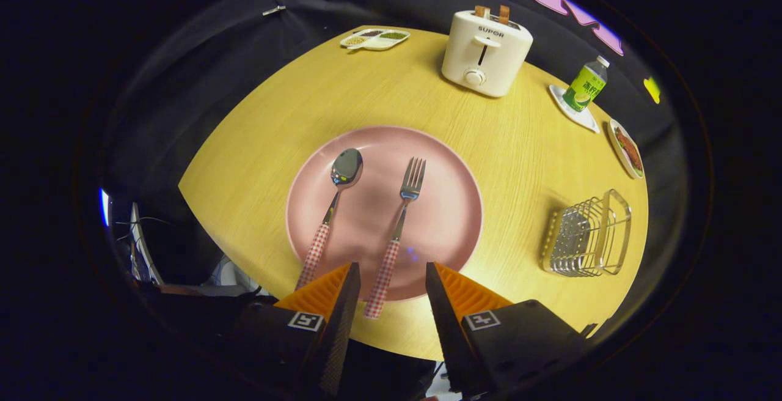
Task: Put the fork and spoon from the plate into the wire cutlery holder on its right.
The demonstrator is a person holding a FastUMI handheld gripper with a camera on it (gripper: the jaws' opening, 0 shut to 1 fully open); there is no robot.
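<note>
A pink plate (pixel 446 169) lies on the round wooden table just ahead of my fingers. On it rest a spoon (pixel 333 205) on the left and a fork (pixel 400 217) on the right, both with red-and-white checked handles pointing back toward me. The fork's handle end lies in the gap between my fingers, untouched. The spoon's handle end sits just left of the left finger. My gripper (pixel 392 272) is open and holds nothing. The wire cutlery holder (pixel 586 236) stands to the right of the plate, beyond the right finger.
A white toaster (pixel 486 52) stands at the back of the table. A sectioned snack dish (pixel 374 38) is at the back left. A green bottle (pixel 585 86) on a white coaster and a small plate of food (pixel 627 149) sit at the far right edge.
</note>
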